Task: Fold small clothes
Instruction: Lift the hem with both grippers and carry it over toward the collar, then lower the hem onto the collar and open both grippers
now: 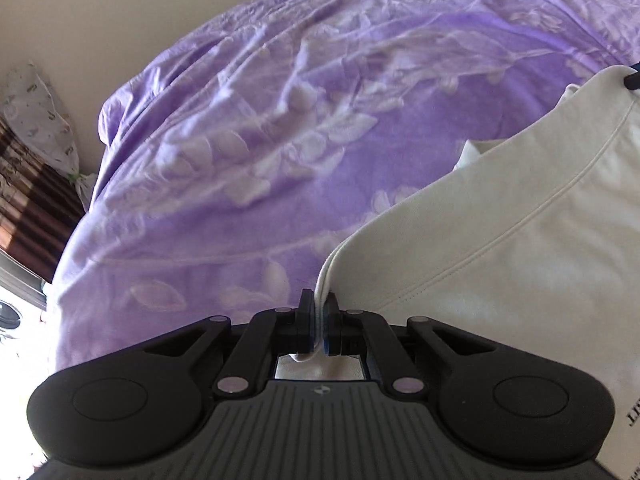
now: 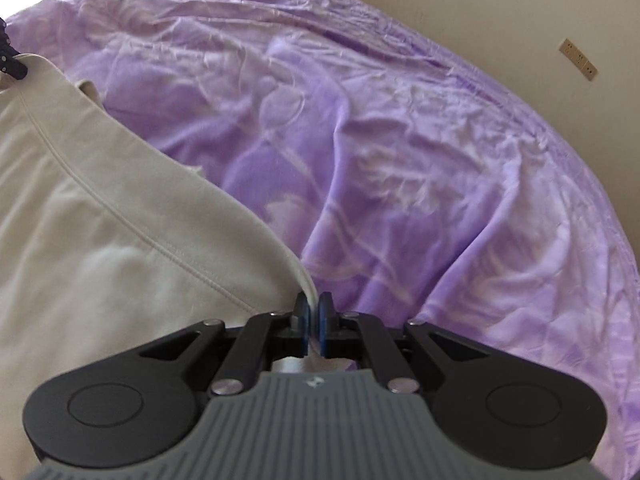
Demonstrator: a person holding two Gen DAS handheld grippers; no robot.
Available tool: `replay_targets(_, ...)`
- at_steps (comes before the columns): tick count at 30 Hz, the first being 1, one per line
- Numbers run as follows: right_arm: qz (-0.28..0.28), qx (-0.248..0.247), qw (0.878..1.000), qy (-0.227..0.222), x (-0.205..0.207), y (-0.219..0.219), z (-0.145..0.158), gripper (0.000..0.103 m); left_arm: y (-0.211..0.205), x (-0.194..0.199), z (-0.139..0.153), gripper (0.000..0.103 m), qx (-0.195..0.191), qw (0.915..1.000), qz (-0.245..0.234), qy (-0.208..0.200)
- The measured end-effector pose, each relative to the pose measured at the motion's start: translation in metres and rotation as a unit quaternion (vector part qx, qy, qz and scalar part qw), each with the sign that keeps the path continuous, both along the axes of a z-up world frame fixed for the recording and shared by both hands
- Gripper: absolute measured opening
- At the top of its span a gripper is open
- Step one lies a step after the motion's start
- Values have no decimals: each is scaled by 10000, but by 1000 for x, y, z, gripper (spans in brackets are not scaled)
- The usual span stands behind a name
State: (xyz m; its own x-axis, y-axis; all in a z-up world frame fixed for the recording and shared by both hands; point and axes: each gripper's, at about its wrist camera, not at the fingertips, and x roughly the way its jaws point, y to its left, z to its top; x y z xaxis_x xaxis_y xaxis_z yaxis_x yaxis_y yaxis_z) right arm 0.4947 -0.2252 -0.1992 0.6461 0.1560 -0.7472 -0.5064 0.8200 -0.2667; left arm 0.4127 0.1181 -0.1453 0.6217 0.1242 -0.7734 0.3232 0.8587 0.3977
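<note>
The garment (image 1: 520, 248) is matt cream knit cloth with stitched seams. The bedspread (image 1: 280, 140) is wrinkled lilac cloth with a faint sheen. Each gripper (image 1: 319, 320) (image 2: 314, 322) is matt black plastic with metal rivets.

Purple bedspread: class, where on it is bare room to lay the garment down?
The purple bedspread lies bare left of the cream garment toward the wall, and right of it in the right wrist view. Near each tool, left tool and right tool, the garment crowds it.
</note>
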Motion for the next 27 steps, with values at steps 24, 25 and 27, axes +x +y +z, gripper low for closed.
replay_targets(24,-589,319,9975,-245,-44,-29,65,45,20,-35,67,37,-639,9956,631,-255)
replay_targets(25,-625,412,9970,-187,-54,-33,73,44,21,-46,74,37,-731,9950,640,-216)
replay_targets(27,-670,631,9957,-88,-79,-40,86,37,21,-70,84,37,-865,9941,641,-106)
